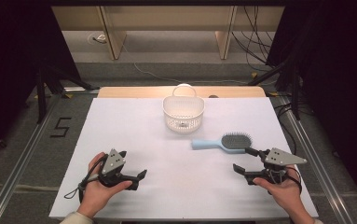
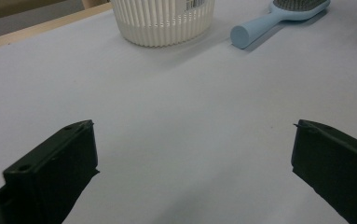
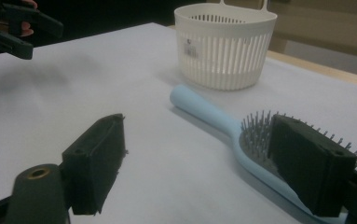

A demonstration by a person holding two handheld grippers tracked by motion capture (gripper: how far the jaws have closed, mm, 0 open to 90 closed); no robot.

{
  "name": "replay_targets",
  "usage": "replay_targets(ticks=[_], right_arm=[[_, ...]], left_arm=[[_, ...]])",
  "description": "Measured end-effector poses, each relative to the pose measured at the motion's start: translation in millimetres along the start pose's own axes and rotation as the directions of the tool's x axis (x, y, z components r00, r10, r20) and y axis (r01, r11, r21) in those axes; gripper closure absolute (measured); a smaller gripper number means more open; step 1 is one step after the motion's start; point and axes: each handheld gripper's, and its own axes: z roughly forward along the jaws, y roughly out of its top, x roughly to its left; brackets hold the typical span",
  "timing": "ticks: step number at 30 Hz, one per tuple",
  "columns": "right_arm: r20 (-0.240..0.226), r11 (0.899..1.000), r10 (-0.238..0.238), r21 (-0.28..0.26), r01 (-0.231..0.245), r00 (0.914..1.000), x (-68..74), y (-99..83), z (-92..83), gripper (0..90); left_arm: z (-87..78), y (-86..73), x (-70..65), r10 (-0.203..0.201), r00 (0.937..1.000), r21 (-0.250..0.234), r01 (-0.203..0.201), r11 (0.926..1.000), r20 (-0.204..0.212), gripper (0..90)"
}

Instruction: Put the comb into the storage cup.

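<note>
Hairbrush lies flat right of bench centre, near white basket | looks light, stiff, smooth plastic; grip the handle | right tongs wide, empty | left tongs wide, empty

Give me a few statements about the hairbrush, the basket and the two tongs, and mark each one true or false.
1. The hairbrush lies on the table outside the basket. True.
2. The right tongs are clamped on the brush handle. False: they are open, with nothing between the jaws.
3. The basket stands upright. True.
4. The left tongs hold the basket. False: they are open over bare table, well short of it.
5. The brush is red. False: it is light blue with a dark bristle pad.
</note>
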Motion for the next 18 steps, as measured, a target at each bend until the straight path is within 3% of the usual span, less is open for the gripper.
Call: replay_targets(ticks=[7, 11, 13, 15, 18], right_arm=[[0.011, 1.000, -0.006, -0.026, 0.006, 0.9999, 2.4, 0.8, 0.3, 22.2], [0.047, 0.999, -0.020, -0.045, 0.022, 0.9987, 3.7, 2.9, 1.7, 31.4], [0.043, 0.999, -0.022, -0.043, 0.024, 0.9989, 3.6, 4.8, 3.6, 40.6], [0.043, 0.999, -0.017, -0.049, 0.019, 0.9989, 2.4, 7.4, 5.9, 57.3], [0.041, 0.999, -0.004, -0.036, 0.005, 0.9992, -0.7, 14.0, 11.7, 73.2]], left_arm=[[-0.5, -0.3, 0.5, -0.002, 1.0000, 0.001, 0.002, 1.0000, -0.001, 0.1], [-0.2, -0.1, 0.6, -0.003, 1.0000, 0.001, 0.003, 1.0000, -0.003, 0.4], [0.4, -0.5, 1.5, -0.008, 1.0000, 0.001, 0.008, 1.0000, -0.004, 0.6], [1.1, -0.3, 1.4, -0.009, 0.9999, 0.000, 0.009, 1.0000, -0.006, 0.8], [1.7, -0.2, 1.1, -0.005, 1.0000, 0.001, 0.005, 1.0000, -0.006, 1.0]])
